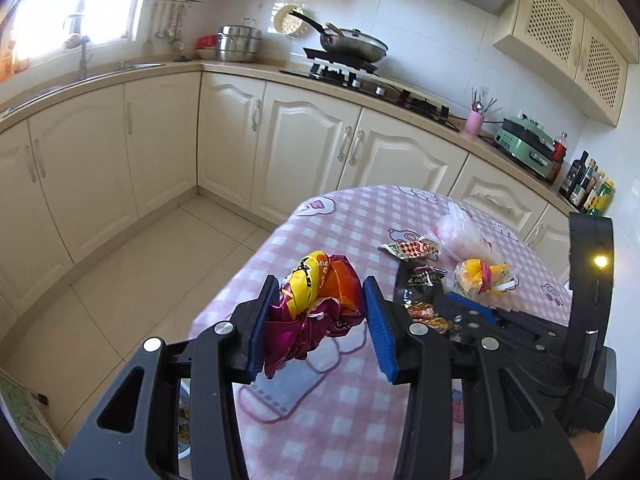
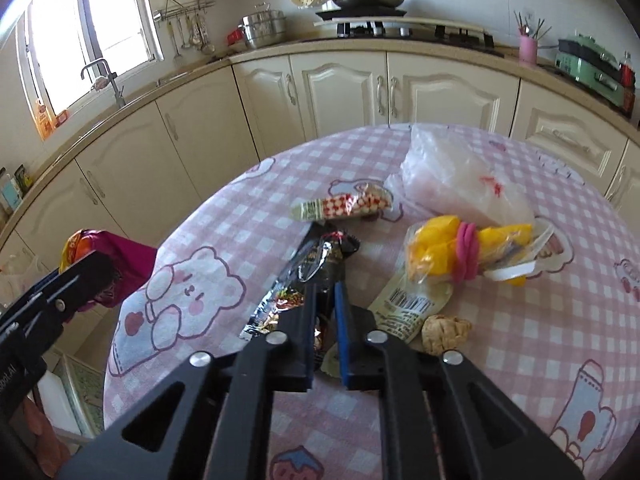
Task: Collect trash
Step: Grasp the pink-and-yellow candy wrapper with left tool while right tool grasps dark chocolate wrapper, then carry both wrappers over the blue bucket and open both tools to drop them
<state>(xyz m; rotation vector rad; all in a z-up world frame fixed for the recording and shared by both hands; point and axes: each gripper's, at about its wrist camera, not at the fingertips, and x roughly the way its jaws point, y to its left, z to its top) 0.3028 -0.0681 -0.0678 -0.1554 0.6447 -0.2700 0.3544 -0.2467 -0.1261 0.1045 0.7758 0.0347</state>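
Note:
My left gripper [image 1: 320, 286] is shut on a crumpled purple, orange and yellow snack wrapper [image 1: 316, 308], held above the left edge of the pink checked table [image 1: 352, 216]. In the right wrist view this wrapper [image 2: 124, 252] hangs beyond the table's left side. My right gripper [image 2: 325, 287] is shut on a black foil wrapper [image 2: 312, 260] lying on the cloth. Near it lie a red-and-white checked wrapper [image 2: 344, 204], a yellow bag tied with a pink band [image 2: 464, 252], a clear plastic bag [image 2: 460, 176], a white barcode wrapper [image 2: 408, 308] and a crumpled beige lump [image 2: 444, 332].
Cream kitchen cabinets [image 1: 308, 136] run behind the table, with a stove and pan [image 1: 352, 46], a steel pot [image 1: 238, 42] and a sink [image 2: 104, 76] on the counter. Tiled floor [image 1: 140, 280] lies left of the table. Bottles [image 1: 584, 180] stand at the far right.

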